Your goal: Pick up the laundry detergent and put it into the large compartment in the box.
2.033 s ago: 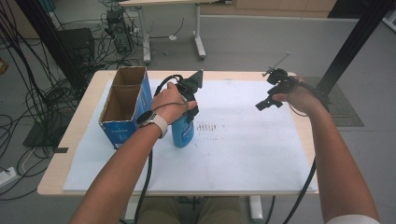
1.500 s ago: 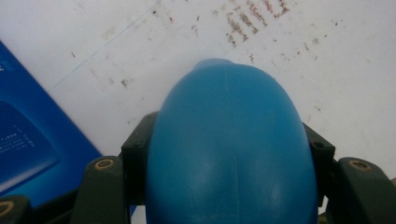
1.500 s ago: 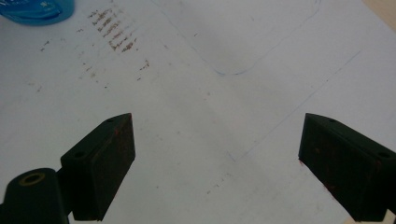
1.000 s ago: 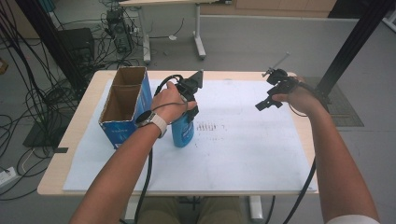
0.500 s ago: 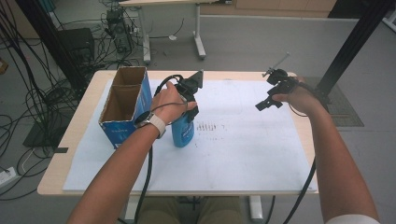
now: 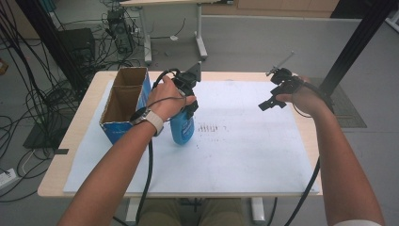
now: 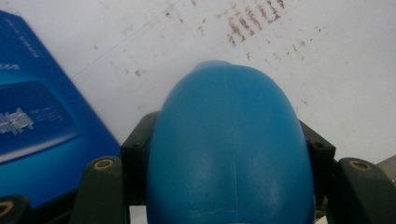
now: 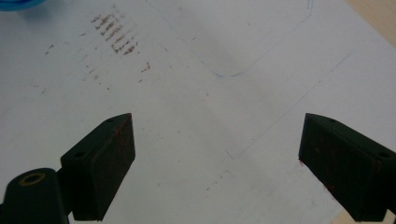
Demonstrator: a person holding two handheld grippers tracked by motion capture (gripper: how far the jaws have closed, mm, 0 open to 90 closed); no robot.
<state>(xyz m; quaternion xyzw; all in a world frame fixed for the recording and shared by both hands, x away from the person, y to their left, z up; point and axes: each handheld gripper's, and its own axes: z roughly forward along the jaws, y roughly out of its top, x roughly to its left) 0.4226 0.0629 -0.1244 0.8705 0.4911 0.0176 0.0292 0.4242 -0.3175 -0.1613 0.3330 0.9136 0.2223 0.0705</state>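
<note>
A blue plastic bottle (image 6: pixel 182 128) hangs upright just above the white sheet (image 6: pixel 244 146), right beside an open blue cardboard box (image 6: pixel 123 101). My left gripper (image 6: pixel 187 109) is shut on the bottle's upper part from above. In the left gripper view the bottle (image 7: pixel 229 149) bulges between the two black jaws, with the box's blue side (image 7: pixel 37 121) at the left. My right gripper (image 6: pixel 269 104) hovers open over the sheet's far right part. Its jaws (image 8: pixel 217 163) stand wide apart with nothing between them.
Brown smudges (image 6: pixel 211 128) mark the sheet just right of the bottle. The wooden table (image 6: pixel 84 117) shows bare around the sheet's edges. Cables, a second table's legs and a black post stand on the floor beyond.
The left hand has risen slightly, lifting the blue bottle with it. The right hand and its gripper have stayed still.
</note>
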